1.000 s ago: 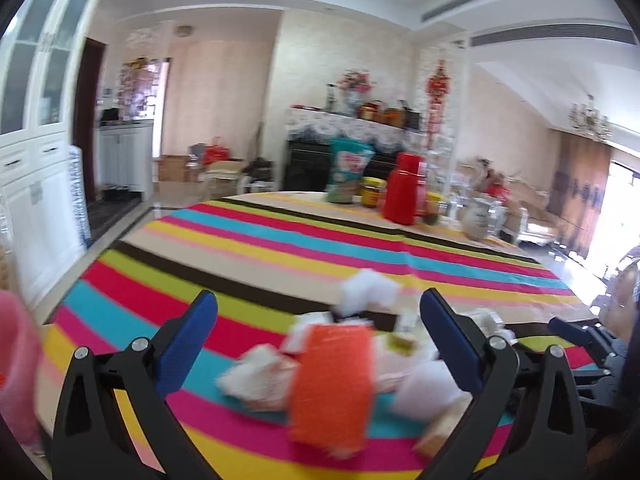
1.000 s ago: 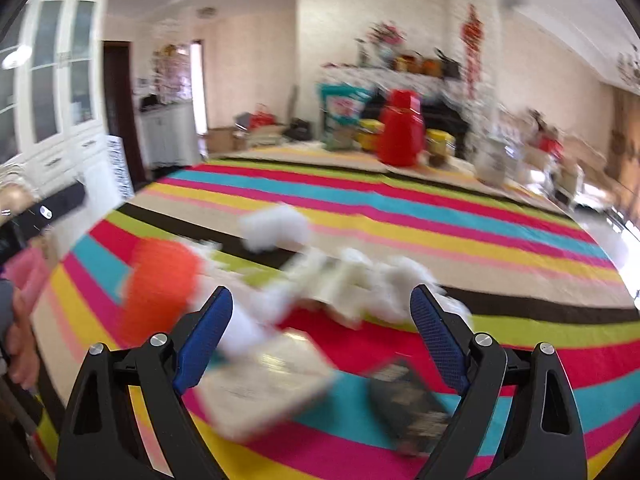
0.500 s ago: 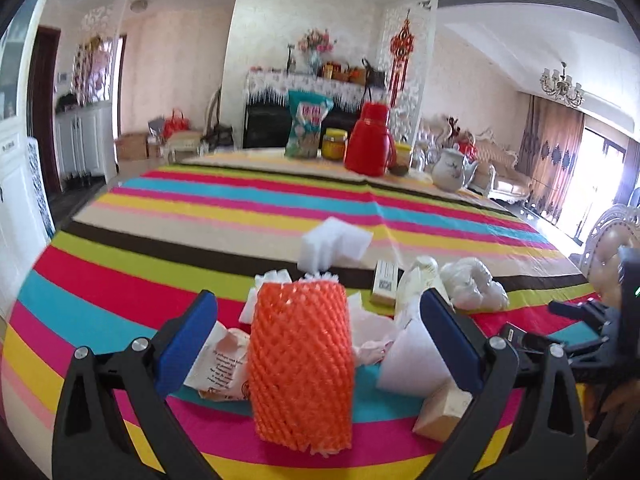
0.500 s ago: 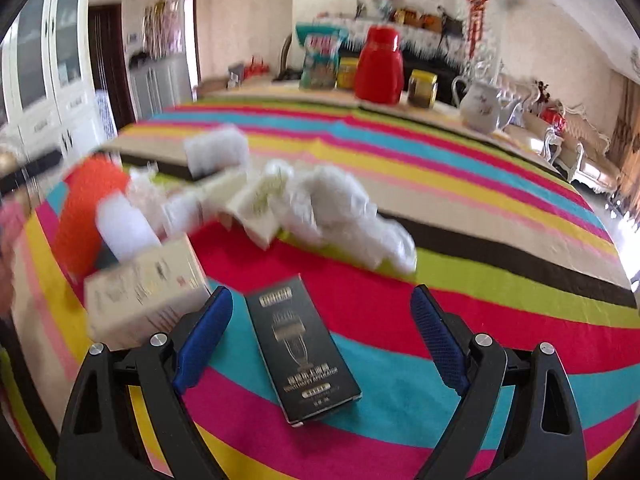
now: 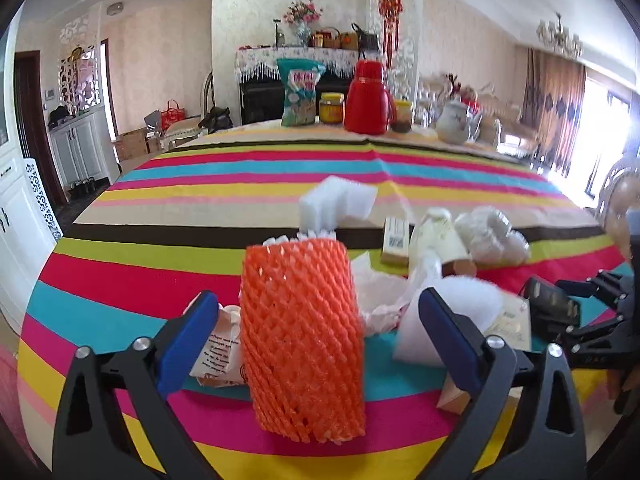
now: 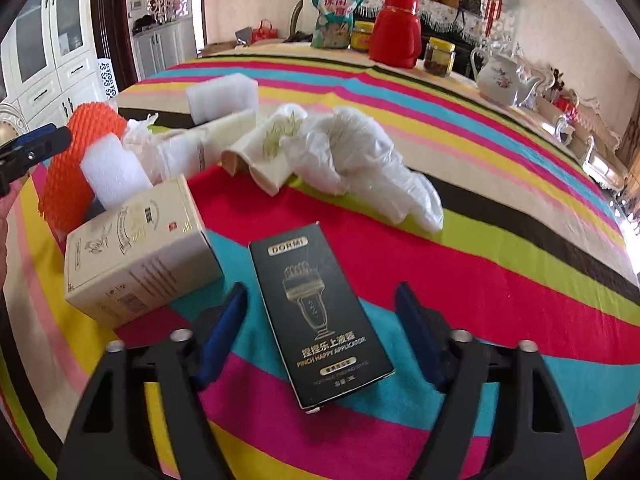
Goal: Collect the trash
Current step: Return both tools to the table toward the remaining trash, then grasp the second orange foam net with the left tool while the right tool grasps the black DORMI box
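Note:
A pile of trash lies on the striped tablecloth (image 5: 200,184). An orange foam net sleeve (image 5: 304,336) stands upright between the fingers of my open left gripper (image 5: 316,332), not touched. Behind it lie crumpled paper (image 5: 218,354), white foam pieces (image 5: 336,204) and a clear plastic bag (image 5: 492,232). My open right gripper (image 6: 322,322) straddles a flat black box (image 6: 316,316), apart from it. A cream carton (image 6: 140,252) lies left of it, with the net sleeve (image 6: 76,160), foam (image 6: 222,96) and plastic bag (image 6: 360,160) beyond.
At the table's far edge stand a red thermos (image 5: 368,98), a teal snack bag (image 5: 300,92), jars (image 5: 331,108) and a white teapot (image 5: 454,122). White cabinets (image 6: 48,52) are to the left. The table's near edge is just below both grippers.
Both grippers have moved forward and down toward the pile. The orange sleeve now stands between the left fingers, and the black box has come between the right fingers. Both stay open.

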`<state>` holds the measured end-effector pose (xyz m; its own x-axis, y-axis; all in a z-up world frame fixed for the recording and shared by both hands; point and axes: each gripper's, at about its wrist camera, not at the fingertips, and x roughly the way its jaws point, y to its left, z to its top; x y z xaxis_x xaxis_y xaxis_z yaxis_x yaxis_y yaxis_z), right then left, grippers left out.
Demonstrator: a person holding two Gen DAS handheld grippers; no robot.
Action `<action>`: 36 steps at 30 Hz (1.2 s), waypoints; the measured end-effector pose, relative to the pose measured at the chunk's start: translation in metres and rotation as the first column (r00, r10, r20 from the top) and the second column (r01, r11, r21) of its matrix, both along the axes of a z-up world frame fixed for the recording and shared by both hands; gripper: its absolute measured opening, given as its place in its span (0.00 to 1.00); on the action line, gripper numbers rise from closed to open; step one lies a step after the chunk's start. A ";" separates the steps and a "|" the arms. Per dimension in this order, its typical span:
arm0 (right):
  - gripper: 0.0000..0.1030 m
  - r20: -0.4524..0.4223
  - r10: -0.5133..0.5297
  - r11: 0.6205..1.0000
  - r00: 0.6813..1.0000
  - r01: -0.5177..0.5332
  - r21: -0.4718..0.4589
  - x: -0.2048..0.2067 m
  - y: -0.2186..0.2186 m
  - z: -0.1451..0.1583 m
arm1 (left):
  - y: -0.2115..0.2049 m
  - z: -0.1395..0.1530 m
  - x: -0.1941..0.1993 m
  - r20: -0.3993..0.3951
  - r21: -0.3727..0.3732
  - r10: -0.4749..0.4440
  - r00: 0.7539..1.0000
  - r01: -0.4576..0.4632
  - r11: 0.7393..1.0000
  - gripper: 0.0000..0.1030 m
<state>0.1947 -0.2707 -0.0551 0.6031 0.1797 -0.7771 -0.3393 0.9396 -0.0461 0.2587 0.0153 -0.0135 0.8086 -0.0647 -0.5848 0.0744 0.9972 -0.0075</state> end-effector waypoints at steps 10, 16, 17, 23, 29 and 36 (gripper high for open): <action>0.43 -0.032 0.002 1.000 0.999 -0.002 0.010 0.001 0.000 -0.003 | -0.015 -0.022 0.013 -0.042 0.089 -0.010 0.999 0.014 0.996 0.59; 0.39 -0.042 -0.007 1.000 0.999 0.008 0.023 0.002 -0.001 -0.004 | -0.018 -0.023 0.012 -0.035 0.099 -0.021 0.999 0.024 0.995 0.50; 0.40 -0.043 -0.011 0.999 0.999 0.012 0.031 0.002 -0.002 -0.003 | -0.018 -0.024 0.012 -0.035 0.102 -0.013 0.999 0.017 0.995 0.51; 0.46 -0.023 -0.009 0.999 1.000 0.010 0.046 -0.001 -0.002 0.004 | -0.018 -0.024 0.012 -0.037 0.100 -0.011 0.999 0.015 0.995 0.55; 0.38 -0.020 -0.003 0.999 1.000 0.004 0.048 -0.002 -0.002 0.004 | -0.018 -0.025 0.012 -0.047 0.081 -0.036 0.998 0.040 0.996 0.34; 0.37 0.058 -0.049 0.987 0.997 0.039 0.156 -0.007 -0.015 0.022 | 0.001 -0.001 -0.001 0.035 -0.059 -0.047 0.998 0.049 0.997 0.30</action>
